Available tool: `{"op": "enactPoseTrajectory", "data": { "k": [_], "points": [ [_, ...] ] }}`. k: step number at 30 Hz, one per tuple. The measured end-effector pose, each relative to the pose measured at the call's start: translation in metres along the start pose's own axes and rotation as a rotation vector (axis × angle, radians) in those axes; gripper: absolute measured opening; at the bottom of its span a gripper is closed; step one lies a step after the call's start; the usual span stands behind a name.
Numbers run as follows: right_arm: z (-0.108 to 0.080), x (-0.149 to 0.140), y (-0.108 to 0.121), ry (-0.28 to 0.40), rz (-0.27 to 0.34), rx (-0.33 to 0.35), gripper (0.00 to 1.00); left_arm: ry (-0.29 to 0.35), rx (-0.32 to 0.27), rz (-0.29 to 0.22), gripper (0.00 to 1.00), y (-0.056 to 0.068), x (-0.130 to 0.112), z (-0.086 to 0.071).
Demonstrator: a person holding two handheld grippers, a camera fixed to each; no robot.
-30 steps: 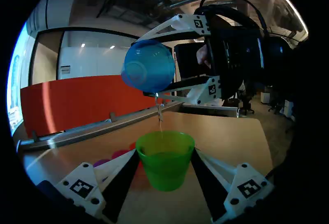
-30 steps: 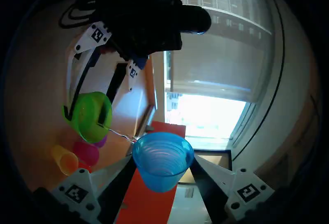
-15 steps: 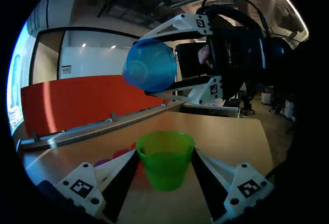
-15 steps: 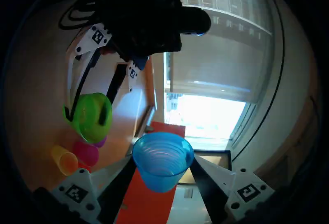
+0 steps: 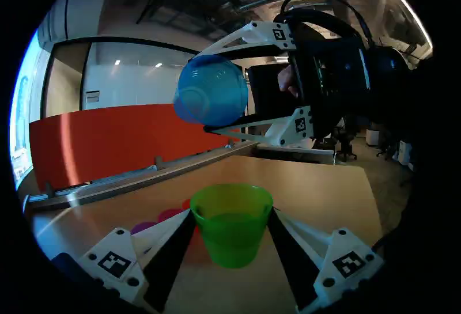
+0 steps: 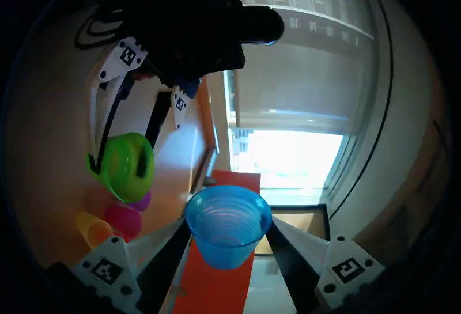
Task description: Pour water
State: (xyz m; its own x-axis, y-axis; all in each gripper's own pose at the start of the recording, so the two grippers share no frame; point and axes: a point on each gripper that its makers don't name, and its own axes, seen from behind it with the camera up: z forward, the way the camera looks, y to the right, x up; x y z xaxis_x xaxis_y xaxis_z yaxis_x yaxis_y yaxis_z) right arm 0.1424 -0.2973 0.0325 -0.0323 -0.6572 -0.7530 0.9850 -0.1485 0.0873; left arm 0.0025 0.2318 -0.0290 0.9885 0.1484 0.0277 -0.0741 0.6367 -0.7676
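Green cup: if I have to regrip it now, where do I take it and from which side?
Take the green cup by its side wall, about mid-height, jaws on opposite sides, coming in level as the left gripper does now. It stands upright with water inside and narrows toward the base, so a low grip could slip.

A wooden tabletop (image 5: pixel 328 187) carries a yellow cup (image 6: pixel 92 227), a pink cup (image 6: pixel 122 217) and a purple cup (image 6: pixel 142 201), close together. A red partition (image 5: pixel 104 141) stands along the tabletop's far edge, and a bright window (image 6: pixel 288 158) lies beyond it.
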Motion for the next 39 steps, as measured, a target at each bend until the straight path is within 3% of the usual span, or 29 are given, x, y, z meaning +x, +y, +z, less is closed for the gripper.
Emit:
{"op": "enactPoseTrajectory", "data": {
  "k": [15, 29, 39],
  "points": [
    [0.006, -0.027, 0.002, -0.009, 0.183, -0.011, 0.90, -0.003, 0.004, 0.007, 0.85, 0.000, 0.003, -0.001],
    [-0.003, -0.056, -0.014, -0.037, 0.449, -0.012, 0.90, -0.008, 0.006, 0.012, 0.85, 0.000, 0.005, -0.001],
    [-0.014, -0.061, -0.025, -0.036, 0.599, -0.013, 0.90, -0.007, 0.008, 0.018, 0.85, 0.000, 0.010, -0.001]
  ]
}}
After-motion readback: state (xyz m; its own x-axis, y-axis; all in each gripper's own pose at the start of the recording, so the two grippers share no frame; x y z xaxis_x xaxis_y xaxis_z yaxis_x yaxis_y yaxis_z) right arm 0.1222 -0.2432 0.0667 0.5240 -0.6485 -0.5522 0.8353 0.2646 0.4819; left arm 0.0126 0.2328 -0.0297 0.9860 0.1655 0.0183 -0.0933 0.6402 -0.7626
